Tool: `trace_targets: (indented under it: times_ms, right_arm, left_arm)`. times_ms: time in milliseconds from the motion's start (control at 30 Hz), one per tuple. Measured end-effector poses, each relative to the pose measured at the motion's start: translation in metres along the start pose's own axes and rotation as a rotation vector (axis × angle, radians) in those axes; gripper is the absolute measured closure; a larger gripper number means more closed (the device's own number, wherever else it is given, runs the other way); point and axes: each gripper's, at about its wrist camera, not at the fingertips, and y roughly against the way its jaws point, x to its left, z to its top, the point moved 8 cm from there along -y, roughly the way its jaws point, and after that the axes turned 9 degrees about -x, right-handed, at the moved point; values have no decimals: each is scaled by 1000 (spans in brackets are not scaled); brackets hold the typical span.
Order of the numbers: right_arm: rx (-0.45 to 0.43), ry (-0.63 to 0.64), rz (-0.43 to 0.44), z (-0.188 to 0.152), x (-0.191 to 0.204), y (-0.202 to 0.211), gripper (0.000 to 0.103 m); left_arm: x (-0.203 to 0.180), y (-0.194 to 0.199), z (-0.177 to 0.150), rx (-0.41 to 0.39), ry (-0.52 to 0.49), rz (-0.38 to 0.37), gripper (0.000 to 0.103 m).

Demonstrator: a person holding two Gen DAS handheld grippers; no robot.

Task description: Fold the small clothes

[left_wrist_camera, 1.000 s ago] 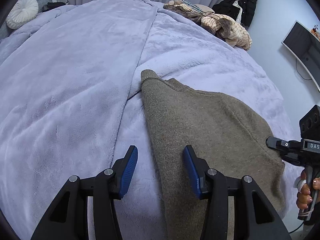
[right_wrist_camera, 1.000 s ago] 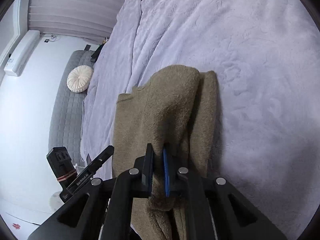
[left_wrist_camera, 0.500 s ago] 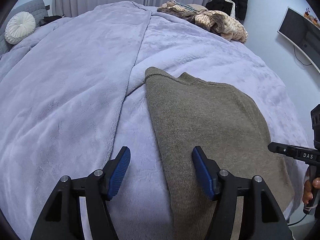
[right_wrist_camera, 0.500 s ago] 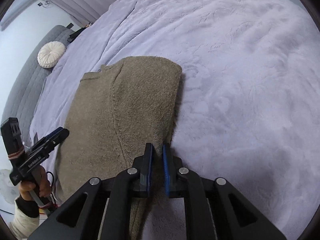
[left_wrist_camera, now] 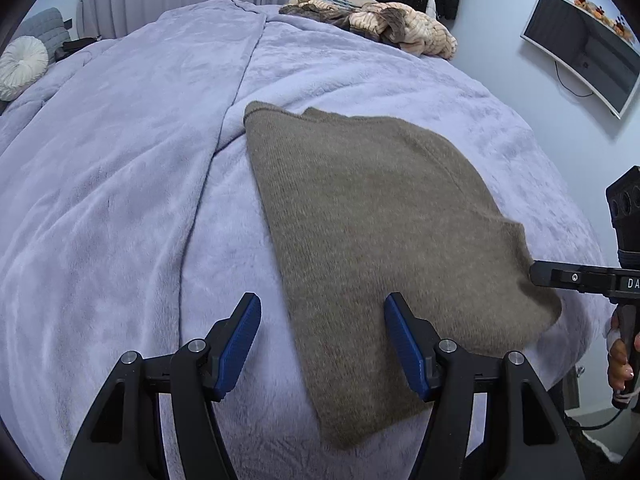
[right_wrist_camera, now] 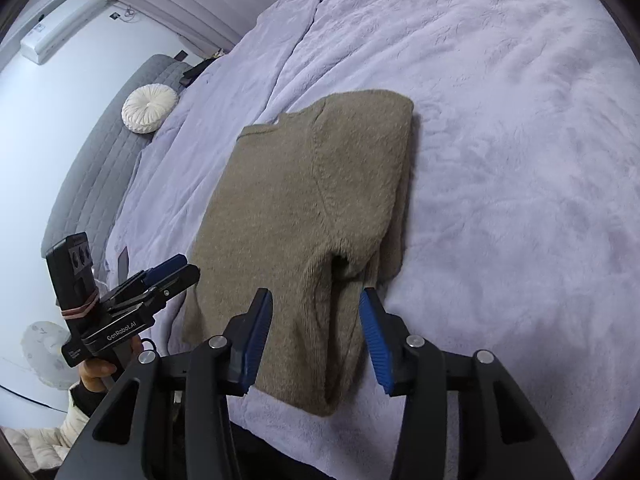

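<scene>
Right wrist: both tongs (right_wrist_camera: 316, 340) open over folded sweater (right_wrist_camera: 304, 208) on blanket (right_wrist_camera: 500, 160).

Soft, even, cool indoor light — faint shadows, heavy fisheye bending and dark vignetted corners, slight blur

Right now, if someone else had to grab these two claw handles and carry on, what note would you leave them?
Left claw: open, holding nothing, hovering over the near left edge of the brown sweater.
Right claw: open, empty, over the sweater's near right part.
The sweater lies flat on the lavender blanket, neck end pointing away, with its right side and sleeve already folded in over the body.
Left side looks folded in too, judging by its straight edge.
Left to do, probably: fold the long strip in half from the near hem toward the neck. A heap of other clothes waits at the far end of the bed.
</scene>
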Motion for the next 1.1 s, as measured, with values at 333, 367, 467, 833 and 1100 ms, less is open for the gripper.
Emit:
trace_targets:
  times_ms: [333,367,467,833,1100]
  right_arm:
    - [-53,-12,-154,-18,-25,5,92]
    - [-71,-24,-154,-17,-24,10,91]
    - [-144,-9,-199,-9,-16,25,90]
    - [-70,34,-166,-22,2,-17,88]
    - [-83,-47,-110,-22,-6,-11,88]
  left_arm:
    - [3,-1,-32,27,48,5,37]
    - [4,-1,-32,26,49,8,37]
    - [4,-1,-33,26,50,15,37]
    - [8,0,-33,26,73,46,27]
    - [7,-2,-30,33,64,51,27]
